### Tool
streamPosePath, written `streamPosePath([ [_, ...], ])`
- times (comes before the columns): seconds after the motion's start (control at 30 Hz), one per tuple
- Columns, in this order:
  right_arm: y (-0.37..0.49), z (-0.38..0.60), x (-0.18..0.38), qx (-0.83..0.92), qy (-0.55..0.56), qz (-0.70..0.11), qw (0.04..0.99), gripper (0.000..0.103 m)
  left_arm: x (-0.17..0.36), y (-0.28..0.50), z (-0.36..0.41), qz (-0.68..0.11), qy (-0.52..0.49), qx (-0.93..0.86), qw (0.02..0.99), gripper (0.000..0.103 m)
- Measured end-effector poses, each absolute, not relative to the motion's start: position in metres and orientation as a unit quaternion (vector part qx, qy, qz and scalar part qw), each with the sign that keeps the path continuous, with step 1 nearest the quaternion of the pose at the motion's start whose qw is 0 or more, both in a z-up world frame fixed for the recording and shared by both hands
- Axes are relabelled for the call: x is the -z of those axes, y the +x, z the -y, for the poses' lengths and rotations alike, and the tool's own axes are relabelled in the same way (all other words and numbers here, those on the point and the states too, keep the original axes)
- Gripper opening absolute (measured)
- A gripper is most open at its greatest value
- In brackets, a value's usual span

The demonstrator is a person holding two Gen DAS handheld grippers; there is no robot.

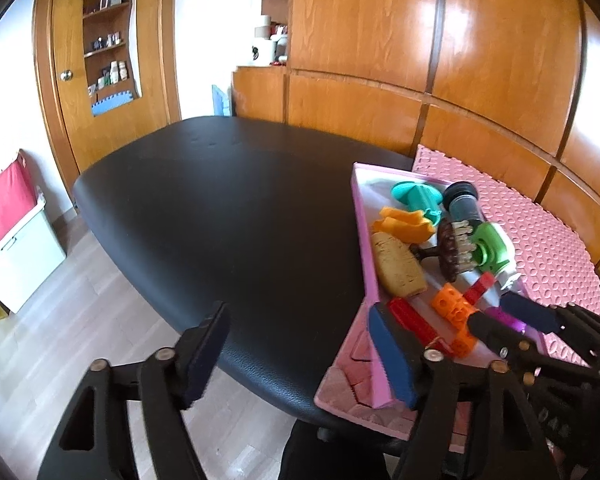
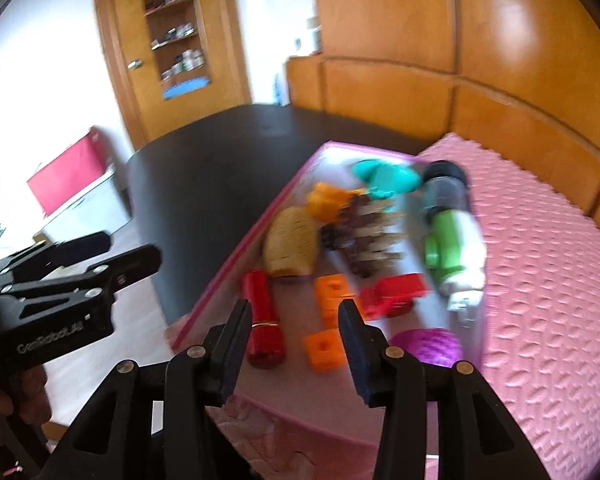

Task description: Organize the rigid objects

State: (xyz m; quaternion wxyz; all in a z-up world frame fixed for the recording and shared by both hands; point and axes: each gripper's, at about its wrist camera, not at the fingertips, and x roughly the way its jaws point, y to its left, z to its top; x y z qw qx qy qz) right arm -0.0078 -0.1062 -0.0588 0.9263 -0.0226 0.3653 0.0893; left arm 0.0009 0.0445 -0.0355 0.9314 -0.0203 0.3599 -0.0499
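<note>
While both jaw pairs stand spread with nothing between them, the right gripper (image 2: pixel 296 344) hangs over the near end of the shallow pink-rimmed tray (image 2: pixel 236 256); left gripper (image 1: pixel 300 354) beside its edge. Red plastic cylinder (image 2: pixel 263 320), orange cubes (image 2: pixel 327 320) and tan ridged block (image 2: pixel 290 246) lie inside.

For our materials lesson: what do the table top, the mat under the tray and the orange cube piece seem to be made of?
Table top: likely black faux leather; fine grain, soft sheen, padded rounded edge.
Mat: probably pink foam; matte, embossed dots, interlocking toothed edge.
Orange cube piece: seemingly hard plastic; smooth, uniform colour, moulded holes.
</note>
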Motion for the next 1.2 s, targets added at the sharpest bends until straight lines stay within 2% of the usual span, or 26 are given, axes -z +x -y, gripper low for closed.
streamPosePath([
  [0.13,-0.015,0.125,0.054,-0.03,-0.008,-0.351,0.936,0.045,0.03,-0.009,-0.029,-0.342,-0.009,0.053,0.938,0.086],
  [0.2,-0.017,0.133,0.055,-0.004,-0.005,-0.35,0.937,0.045,0.027,-0.014,-0.018,-0.334,-0.002,0.054,0.941,0.097],
  [0.27,-0.019,0.14,0.056,0.011,-0.002,-0.352,0.936,0.045,0.025,-0.019,-0.009,-0.329,0.002,0.056,0.943,0.103],
  [0.6,-0.03,0.157,0.054,0.031,0.011,-0.345,0.938,0.045,0.022,-0.034,0.019,-0.318,0.036,0.057,0.946,0.103],
  [1.2,-0.035,0.151,0.046,0.034,-0.001,-0.331,0.943,0.045,0.017,-0.034,0.004,-0.317,0.005,0.04,0.948,0.103],
])
